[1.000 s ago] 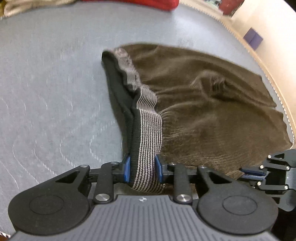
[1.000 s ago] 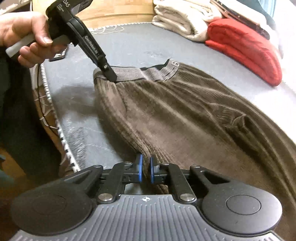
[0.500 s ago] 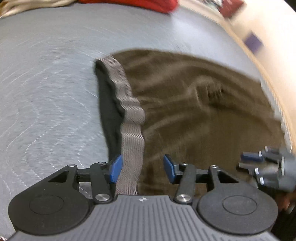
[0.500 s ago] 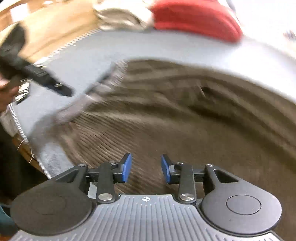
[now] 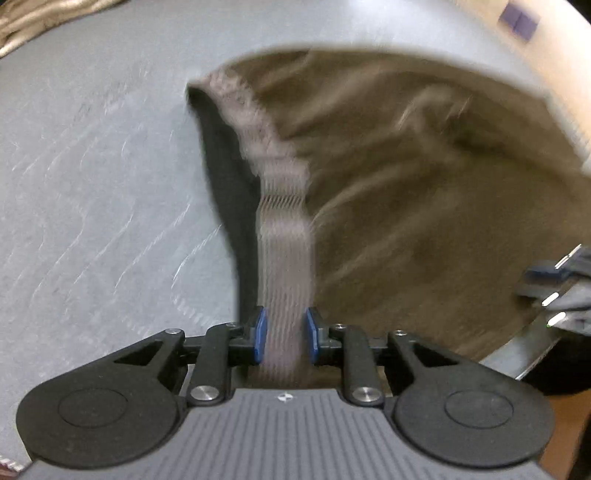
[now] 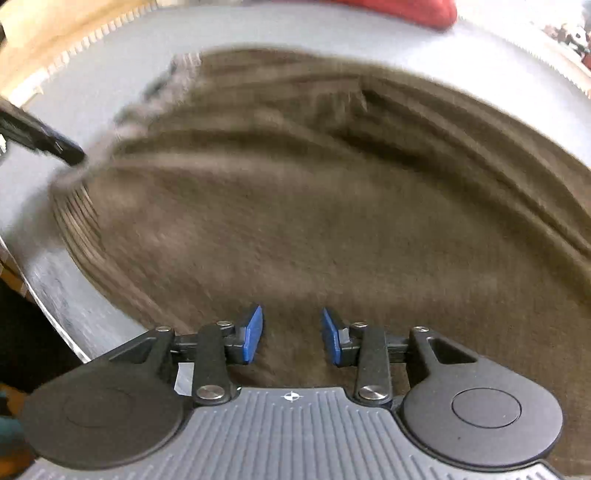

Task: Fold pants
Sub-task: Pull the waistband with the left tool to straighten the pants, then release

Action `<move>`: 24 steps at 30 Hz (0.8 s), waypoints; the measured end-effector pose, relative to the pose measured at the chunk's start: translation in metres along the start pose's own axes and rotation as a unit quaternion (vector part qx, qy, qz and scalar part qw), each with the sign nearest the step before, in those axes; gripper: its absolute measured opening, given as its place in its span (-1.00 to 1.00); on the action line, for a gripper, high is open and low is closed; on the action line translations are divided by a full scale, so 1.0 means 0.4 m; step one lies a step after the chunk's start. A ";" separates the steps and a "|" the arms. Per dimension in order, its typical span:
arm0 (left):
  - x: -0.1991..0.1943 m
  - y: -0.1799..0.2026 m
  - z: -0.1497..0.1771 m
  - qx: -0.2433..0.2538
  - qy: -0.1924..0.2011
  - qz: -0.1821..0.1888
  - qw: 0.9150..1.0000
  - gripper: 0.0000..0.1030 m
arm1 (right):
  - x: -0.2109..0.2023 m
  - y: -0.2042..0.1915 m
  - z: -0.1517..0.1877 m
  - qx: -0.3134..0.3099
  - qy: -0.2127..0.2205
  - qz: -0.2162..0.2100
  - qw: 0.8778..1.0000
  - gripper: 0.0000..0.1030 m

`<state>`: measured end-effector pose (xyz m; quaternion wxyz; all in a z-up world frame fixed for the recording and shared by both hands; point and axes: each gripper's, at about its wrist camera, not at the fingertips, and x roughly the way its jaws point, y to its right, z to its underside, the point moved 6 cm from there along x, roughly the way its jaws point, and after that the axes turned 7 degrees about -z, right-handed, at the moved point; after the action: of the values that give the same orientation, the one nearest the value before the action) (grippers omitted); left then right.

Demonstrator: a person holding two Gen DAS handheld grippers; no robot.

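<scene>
1. Since a second ago, the right gripper has let go of the brown cloth it was pinching and now stands part open, its blue pads clear of the fabric below.
2. Half a second back the left gripper had spread wide beside the waistband; its jaws are now closing, with the striped grey waistband running up between the blue pads.
3. Whether those pads already press the band is hard to say through the motion blur, though they look to touch it on both sides.
4. From the left fingers the waistband runs away in a curved line, with its dark inner lining turned open toward the bare surface.
5. Brown corduroy pants lie spread flat on the grey quilted mattress, filling most of the right wrist view.
6. In the left wrist view the right gripper shows at the pants' near edge, blurred.
7. In the right wrist view the left gripper's black finger reaches the waistband corner.
8. A red cloth lies well apart at the far edge, and a beige cloth at the far corner.
</scene>
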<state>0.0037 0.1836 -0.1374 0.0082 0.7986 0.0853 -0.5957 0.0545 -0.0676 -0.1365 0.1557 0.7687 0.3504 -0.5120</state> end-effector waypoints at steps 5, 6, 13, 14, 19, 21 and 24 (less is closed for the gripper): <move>-0.049 -0.028 -0.027 -0.033 0.054 -0.028 0.998 -0.42 | -0.043 -0.007 -0.025 -0.006 0.041 0.002 0.999 -0.26; -0.065 -0.039 -0.034 -0.048 0.070 -0.025 0.996 -0.42 | -0.065 0.003 -0.037 0.006 0.059 0.003 0.998 -0.25; -0.116 -0.054 -0.066 -0.090 0.108 -0.023 0.990 -0.41 | -0.312 0.115 -0.149 0.054 0.213 0.034 0.975 -0.24; -0.121 -0.050 -0.070 -0.088 0.110 -0.025 0.990 -0.41 | -0.353 0.140 -0.168 0.055 0.231 0.038 0.971 -0.23; -0.132 -0.038 -0.091 -0.087 0.121 -0.018 0.989 -0.39 | -0.514 0.259 -0.226 0.058 0.305 0.067 0.948 -0.13; -0.133 -0.024 -0.103 -0.087 0.125 -0.016 0.988 -0.39 | -0.538 0.307 -0.227 0.060 0.321 0.083 0.942 -0.07; -0.128 -0.009 -0.118 -0.089 0.127 -0.015 0.988 -0.38 | -0.505 0.388 -0.207 0.091 0.319 0.111 0.937 -0.07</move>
<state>0.0339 0.1859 -0.0745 0.0599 0.8623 0.1504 -0.4799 0.1726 -0.2042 0.0612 0.0210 0.9363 0.2464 -0.2493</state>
